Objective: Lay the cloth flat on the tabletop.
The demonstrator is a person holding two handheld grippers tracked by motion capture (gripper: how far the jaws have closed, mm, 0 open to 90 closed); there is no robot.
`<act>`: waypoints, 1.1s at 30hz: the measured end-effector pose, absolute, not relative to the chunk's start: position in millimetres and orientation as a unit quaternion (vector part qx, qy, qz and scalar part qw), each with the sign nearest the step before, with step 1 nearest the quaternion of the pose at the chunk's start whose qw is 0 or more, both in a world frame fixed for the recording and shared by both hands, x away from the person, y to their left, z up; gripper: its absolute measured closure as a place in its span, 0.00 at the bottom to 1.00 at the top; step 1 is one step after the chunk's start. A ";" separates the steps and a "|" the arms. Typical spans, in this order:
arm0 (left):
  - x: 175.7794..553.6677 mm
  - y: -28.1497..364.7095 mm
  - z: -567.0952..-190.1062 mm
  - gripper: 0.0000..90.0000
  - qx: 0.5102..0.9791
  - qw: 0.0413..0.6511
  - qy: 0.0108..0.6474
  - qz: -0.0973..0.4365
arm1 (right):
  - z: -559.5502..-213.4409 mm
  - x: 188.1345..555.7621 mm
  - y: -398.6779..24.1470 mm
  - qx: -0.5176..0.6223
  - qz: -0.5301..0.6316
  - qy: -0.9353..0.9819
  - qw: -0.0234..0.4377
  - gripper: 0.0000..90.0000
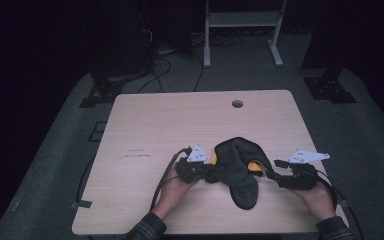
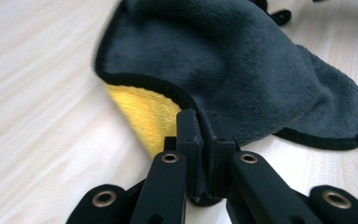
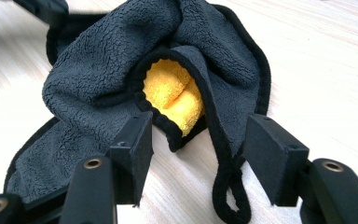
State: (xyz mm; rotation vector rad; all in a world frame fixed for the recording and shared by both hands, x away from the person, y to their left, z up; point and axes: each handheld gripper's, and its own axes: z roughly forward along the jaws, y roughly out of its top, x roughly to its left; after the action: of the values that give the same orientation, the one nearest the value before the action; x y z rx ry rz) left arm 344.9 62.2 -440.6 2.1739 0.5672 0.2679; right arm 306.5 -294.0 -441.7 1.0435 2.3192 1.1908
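A pale wooden table (image 1: 180,125) spreads across the middle of the high view. Low at its centre lies a crumpled dark grey cloth (image 1: 237,167) with a yellow inner side. The left gripper (image 1: 206,171) pinches the cloth's left edge, jaws clamped tight. The right gripper (image 1: 270,172) sits at the cloth's right, jaws apart, a fold between them unpressed.
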 end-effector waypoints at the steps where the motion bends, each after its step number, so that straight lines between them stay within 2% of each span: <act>1: 344.9 62.2 -440.6 0.96 0.870 0.425 0.227 0.107 | -441.7 306.5 -294.0 0.366 0.418 0.814 0.166 0.46; 9: 356.6 105.2 -426.3 0.97 0.842 0.451 0.269 0.124 | -443.2 307.5 -291.1 0.365 0.414 0.817 0.165 0.46; 33: 375.3 188.5 -416.4 0.97 0.800 0.453 0.353 0.172 | -445.4 308.4 -282.3 0.355 0.409 0.826 0.159 0.47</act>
State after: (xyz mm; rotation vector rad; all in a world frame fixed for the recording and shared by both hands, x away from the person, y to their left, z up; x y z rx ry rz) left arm 375.3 188.5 -416.4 1.9763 0.8714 0.4250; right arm 308.4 -282.3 -445.4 1.0137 2.3603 1.1691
